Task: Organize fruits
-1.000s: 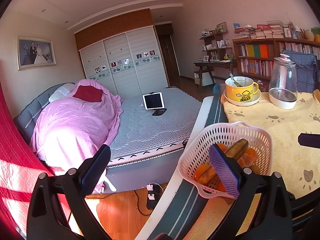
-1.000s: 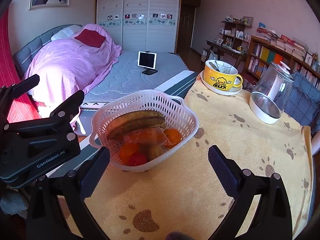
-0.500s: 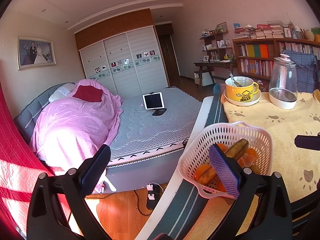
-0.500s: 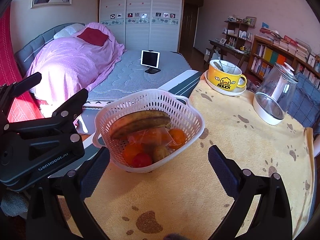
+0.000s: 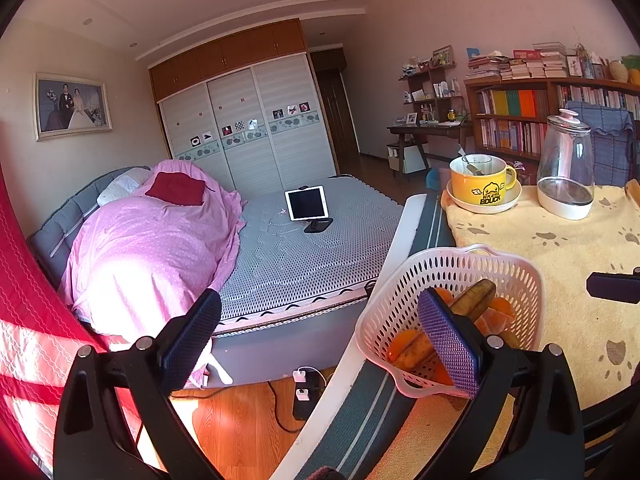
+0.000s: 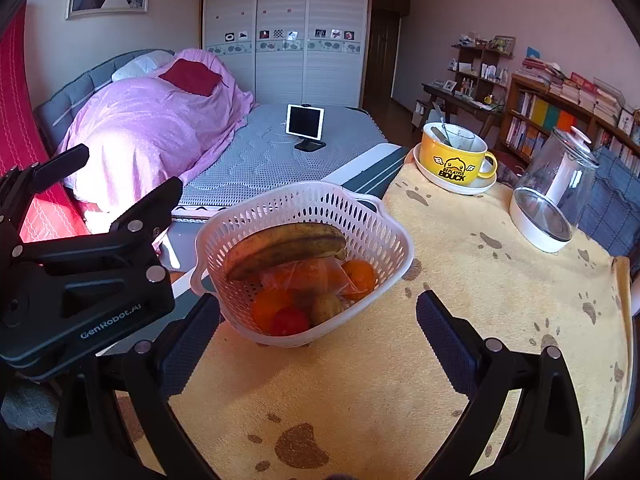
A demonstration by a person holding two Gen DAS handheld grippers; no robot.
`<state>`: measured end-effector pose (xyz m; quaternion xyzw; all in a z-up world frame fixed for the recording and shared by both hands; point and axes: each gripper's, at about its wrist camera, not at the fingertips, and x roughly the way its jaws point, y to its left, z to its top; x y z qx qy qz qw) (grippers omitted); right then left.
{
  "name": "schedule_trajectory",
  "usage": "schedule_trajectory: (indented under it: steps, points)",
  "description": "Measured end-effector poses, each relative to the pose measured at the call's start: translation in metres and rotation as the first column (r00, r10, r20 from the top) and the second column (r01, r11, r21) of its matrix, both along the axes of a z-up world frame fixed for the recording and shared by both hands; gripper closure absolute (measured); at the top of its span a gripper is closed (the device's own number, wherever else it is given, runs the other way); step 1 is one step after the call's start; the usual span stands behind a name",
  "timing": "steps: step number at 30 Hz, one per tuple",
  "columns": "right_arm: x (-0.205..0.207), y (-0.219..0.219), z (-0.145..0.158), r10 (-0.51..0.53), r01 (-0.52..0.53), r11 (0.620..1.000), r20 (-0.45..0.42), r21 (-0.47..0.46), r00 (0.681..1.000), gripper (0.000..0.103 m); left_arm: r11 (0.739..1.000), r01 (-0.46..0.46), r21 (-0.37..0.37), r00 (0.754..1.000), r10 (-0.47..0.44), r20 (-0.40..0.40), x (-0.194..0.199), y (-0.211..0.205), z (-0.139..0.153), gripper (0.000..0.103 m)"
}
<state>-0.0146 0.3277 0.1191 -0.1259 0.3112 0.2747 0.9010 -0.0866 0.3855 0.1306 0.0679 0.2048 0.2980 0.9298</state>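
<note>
Here the banana [image 6: 286,246] lies crosswise atop the basket [image 6: 372,224], dead ahead of the right tongs [image 6: 318,332]. Both tongs gape wide and empty; the left tongs [image 5: 320,336] sit off the desk's [image 6: 460,320] edge, so the right looks better placed.

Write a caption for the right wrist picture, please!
Open right gripper faces a white basket of fruit, banana on top.

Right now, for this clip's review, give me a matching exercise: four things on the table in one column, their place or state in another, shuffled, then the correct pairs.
Things:
1. banana
2. yellow mug
3. glass jar
4. right gripper

Place or state:
A. lying tilted on the yellow paw-print cloth
B. open, just short of the white basket
C. on top of the other fruit in the basket
D. standing on a white saucer

Pairs: 1-C, 2-D, 3-A, 4-B
</note>
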Motion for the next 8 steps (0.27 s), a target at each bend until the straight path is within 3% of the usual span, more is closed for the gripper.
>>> schedule_trajectory:
  steps: [8]
  points:
    - [-0.0063, 0.0015, 0.0016, -0.015, 0.017, 0.999, 0.037, -0.036, 0.999, 0.005, 1.000, -0.001, 0.000, 1.000, 0.001, 0.005, -0.0014, 0.0010, 0.0034, 0.003]
